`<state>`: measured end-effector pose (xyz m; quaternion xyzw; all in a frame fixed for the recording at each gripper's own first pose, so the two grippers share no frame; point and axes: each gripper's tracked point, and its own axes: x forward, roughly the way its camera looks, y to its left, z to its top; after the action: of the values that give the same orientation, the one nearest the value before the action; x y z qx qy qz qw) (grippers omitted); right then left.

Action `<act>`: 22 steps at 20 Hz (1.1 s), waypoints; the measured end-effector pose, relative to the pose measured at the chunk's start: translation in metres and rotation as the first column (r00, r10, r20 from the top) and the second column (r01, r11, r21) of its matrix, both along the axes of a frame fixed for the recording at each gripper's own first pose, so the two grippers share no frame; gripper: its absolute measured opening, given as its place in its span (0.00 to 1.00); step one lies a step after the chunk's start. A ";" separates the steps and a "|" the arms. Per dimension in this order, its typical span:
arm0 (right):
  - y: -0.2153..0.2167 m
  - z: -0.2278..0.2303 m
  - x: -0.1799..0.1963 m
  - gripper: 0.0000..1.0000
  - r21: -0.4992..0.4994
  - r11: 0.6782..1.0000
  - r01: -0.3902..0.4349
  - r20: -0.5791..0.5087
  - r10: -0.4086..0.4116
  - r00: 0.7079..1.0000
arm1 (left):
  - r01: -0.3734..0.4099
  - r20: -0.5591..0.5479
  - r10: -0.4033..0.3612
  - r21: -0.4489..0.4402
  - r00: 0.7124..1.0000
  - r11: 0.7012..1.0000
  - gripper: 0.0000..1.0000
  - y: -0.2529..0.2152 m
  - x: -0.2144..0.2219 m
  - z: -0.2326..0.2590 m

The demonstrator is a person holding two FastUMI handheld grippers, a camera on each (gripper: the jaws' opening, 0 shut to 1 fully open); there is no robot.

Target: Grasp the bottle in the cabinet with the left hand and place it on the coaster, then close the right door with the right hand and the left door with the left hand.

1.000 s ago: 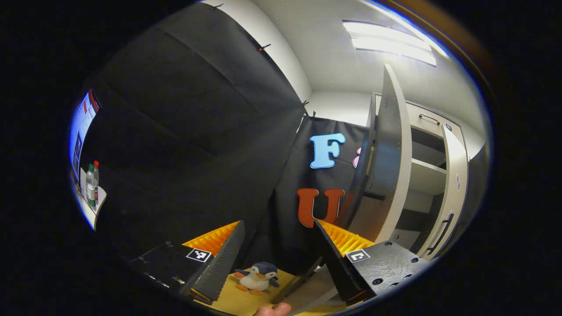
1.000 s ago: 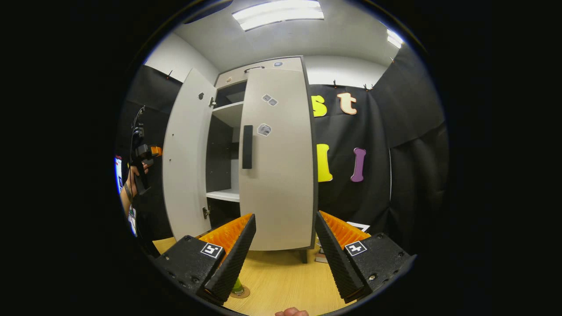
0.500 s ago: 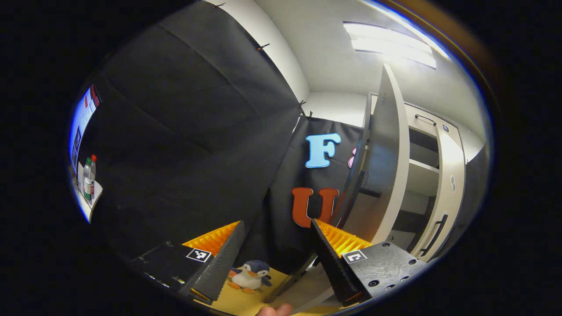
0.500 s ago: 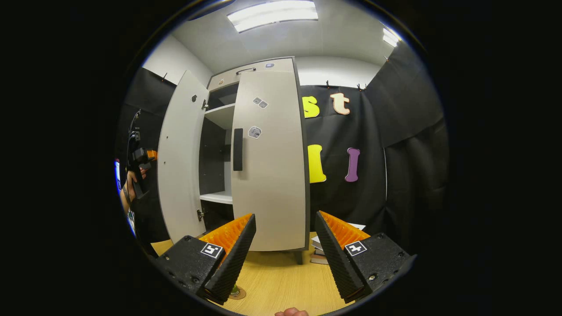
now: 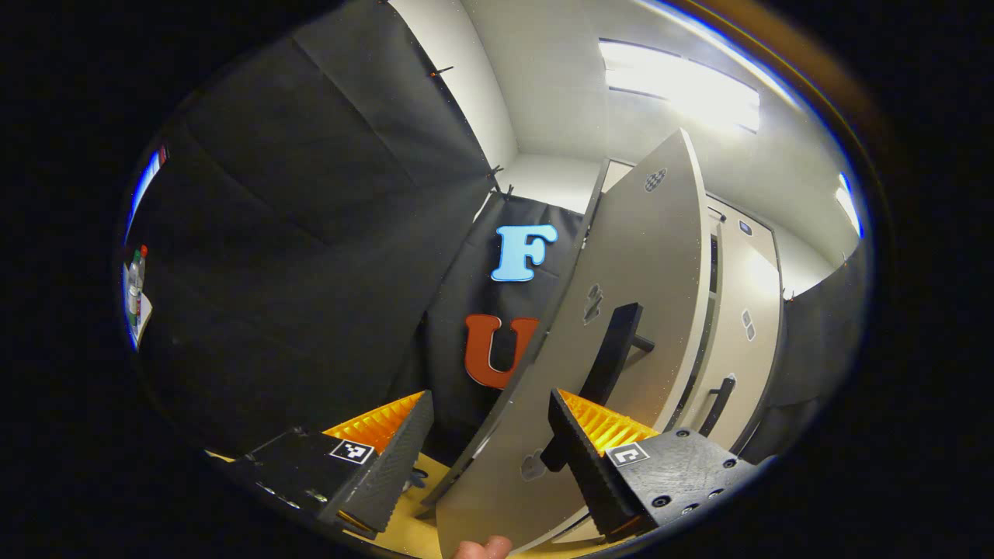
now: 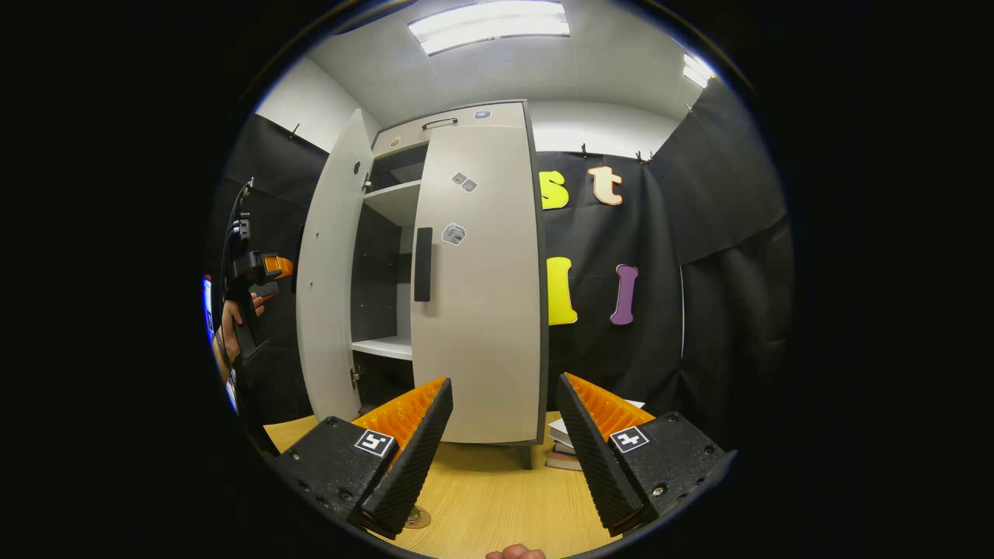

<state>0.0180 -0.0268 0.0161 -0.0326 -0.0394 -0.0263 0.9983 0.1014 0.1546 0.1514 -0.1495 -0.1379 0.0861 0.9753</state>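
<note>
Standing on the light wooden tabletop (image 6: 497, 497), the tall pale-grey two-door cabinet (image 6: 435, 132) has its right door (image 6: 481, 310) shut flat, with a black vertical bar handle (image 6: 422, 264) near its inner edge. The cabinet's left door (image 6: 330, 272) hangs partly open, showing white shelves (image 6: 392, 202) and a dark interior between the doors. In the left gripper view, that left door (image 5: 621, 310) fills the middle ground close ahead, its black handle (image 5: 613, 357) just above the left gripper (image 5: 489, 442), whose fingers are spread apart with nothing between them. The right gripper (image 6: 503, 435) hovers above the table with its fingers also apart and empty. At the bottom of the right gripper view, a round brown coaster (image 6: 419, 519) lies on the table beside the left finger; the bottle on it is hidden behind that finger. The left gripper (image 6: 268, 268) also appears far off, held in a hand (image 6: 231, 318), beside the open door's outer face.
</note>
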 end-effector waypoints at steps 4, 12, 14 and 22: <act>-0.007 0.000 -0.001 0.83 0.002 1.000 0.024 0.003 -0.024 1.000 | 0.119 0.016 -0.120 0.037 0.993 0.992 0.93 -0.050 0.019 0.005; -0.027 -0.002 -0.014 0.83 0.012 0.996 0.087 0.000 -0.087 0.996 | 0.113 0.020 -0.114 0.059 0.993 0.992 0.94 -0.052 0.026 0.011; -0.027 -0.007 -0.012 0.83 0.033 0.996 0.081 -0.011 -0.081 0.997 | 0.067 0.016 -0.069 0.092 0.998 0.994 0.94 -0.040 0.019 0.008; -0.004 -0.022 0.004 0.83 0.030 1.000 0.004 -0.080 -0.001 0.997 | 0.033 -0.039 -0.024 0.257 0.999 0.966 0.94 -0.051 -0.036 -0.038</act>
<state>0.0221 -0.0307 -0.0058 -0.0187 0.0009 -0.0267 0.9995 0.0655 0.1037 0.1136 -0.0218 -0.1286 0.0558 0.9899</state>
